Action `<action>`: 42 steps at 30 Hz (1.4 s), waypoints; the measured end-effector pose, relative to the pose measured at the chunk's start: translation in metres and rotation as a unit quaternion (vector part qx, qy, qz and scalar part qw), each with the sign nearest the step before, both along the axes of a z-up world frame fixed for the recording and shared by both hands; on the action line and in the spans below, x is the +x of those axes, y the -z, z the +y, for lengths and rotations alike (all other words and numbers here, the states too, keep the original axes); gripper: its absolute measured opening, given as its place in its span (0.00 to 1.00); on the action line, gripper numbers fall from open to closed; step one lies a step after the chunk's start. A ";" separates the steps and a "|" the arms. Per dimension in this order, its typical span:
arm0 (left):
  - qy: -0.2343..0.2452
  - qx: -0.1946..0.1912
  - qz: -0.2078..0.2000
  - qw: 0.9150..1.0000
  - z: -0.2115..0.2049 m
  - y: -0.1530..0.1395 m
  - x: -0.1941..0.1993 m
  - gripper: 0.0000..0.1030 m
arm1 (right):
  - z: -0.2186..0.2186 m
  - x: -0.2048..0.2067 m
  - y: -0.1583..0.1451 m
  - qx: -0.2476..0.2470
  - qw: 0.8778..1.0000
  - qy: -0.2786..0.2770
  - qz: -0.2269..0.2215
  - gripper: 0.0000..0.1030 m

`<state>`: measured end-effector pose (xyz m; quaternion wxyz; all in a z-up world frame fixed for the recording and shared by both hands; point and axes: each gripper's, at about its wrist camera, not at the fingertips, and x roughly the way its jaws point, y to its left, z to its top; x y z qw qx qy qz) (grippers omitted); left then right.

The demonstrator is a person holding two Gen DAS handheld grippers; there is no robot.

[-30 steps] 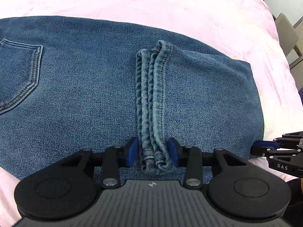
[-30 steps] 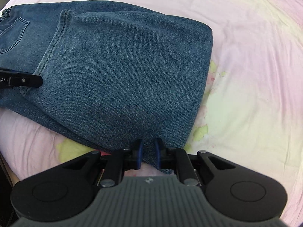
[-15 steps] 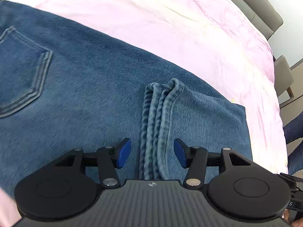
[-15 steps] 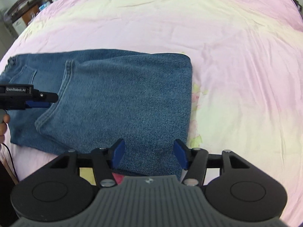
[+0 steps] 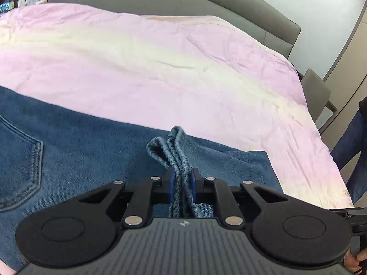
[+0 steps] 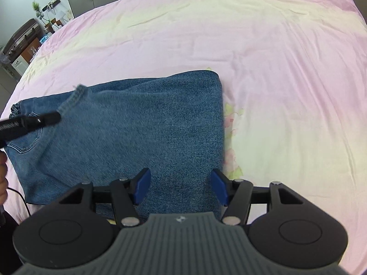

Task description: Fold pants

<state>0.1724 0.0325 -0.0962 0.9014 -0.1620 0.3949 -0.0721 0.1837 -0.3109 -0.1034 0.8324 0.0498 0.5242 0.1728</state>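
Blue denim pants (image 6: 142,133) lie folded on the pink bed sheet (image 6: 275,68). In the left wrist view the pants (image 5: 87,160) fill the lower half, with a back pocket (image 5: 20,171) at the left. My left gripper (image 5: 182,186) is shut on the bunched leg hems (image 5: 174,153) and lifts them off the layer below. My right gripper (image 6: 180,188) is open and empty, just above the near edge of the folded pants. The left gripper's finger (image 6: 34,121) shows at the left of the right wrist view, by the raised hem (image 6: 75,98).
A grey headboard (image 5: 183,2) runs along the far side of the bed. A chair (image 5: 316,94) and a person's leg (image 5: 351,142) are at the right. A cabinet with small items (image 6: 20,45) stands beyond the bed's far left corner.
My left gripper closed on the bunched hems and raised them, and its view tilted up. My right gripper opened, let go of the pants' edge and pulled back and up.
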 end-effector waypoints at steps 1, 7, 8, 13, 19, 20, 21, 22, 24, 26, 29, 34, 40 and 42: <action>-0.006 0.003 0.015 1.000 0.003 0.004 0.002 0.15 | 0.000 0.000 0.000 -0.001 1.000 -0.002 0.001 0.55; -0.061 0.063 0.124 0.988 0.022 0.048 0.020 0.00 | 0.012 0.005 0.007 -0.016 1.000 -0.023 0.010 0.60; -0.074 0.039 0.124 0.989 0.029 0.047 0.019 0.00 | 0.013 0.005 0.007 -0.019 0.999 -0.025 0.010 0.60; -0.054 0.007 0.059 0.997 0.028 0.016 0.003 0.00 | 0.009 0.005 0.000 0.000 1.000 -0.028 0.006 0.58; -0.003 0.007 0.060 0.998 0.005 0.015 0.012 0.07 | 0.030 0.023 -0.001 -0.041 0.997 -0.061 -0.020 0.28; 0.005 0.009 0.070 0.997 0.005 0.017 0.016 0.06 | 0.036 0.028 0.000 -0.047 0.996 -0.073 -0.022 0.25; 0.010 0.011 0.081 0.997 0.005 0.020 0.015 0.06 | 0.044 0.035 0.002 -0.052 0.994 -0.088 -0.025 0.23; 0.014 0.014 0.094 0.995 0.006 0.024 0.014 0.06 | 0.054 0.041 0.003 -0.061 0.992 -0.107 -0.031 0.22; 0.017 0.024 0.109 0.994 -0.001 0.032 0.013 0.06 | 0.077 0.051 0.007 -0.092 0.983 -0.153 -0.049 0.20; 0.019 0.020 0.111 0.993 0.003 0.030 0.014 0.06 | 0.102 0.062 0.013 -0.124 0.970 -0.200 -0.067 0.14; 0.019 0.020 0.122 0.992 0.007 0.033 0.015 0.05 | 0.136 0.077 0.018 -0.128 0.956 -0.252 -0.075 0.08; 0.018 -0.005 0.133 0.991 0.017 0.038 0.020 0.05 | 0.201 0.085 0.025 -0.124 0.932 -0.330 -0.087 0.04; 0.021 -0.018 0.132 0.991 0.023 0.041 0.025 0.05 | 0.244 0.089 0.034 -0.140 0.919 -0.355 -0.100 0.03; 0.015 -0.035 0.133 0.990 0.029 0.040 0.024 0.05 | 0.247 0.086 0.032 -0.139 0.919 -0.354 -0.099 0.03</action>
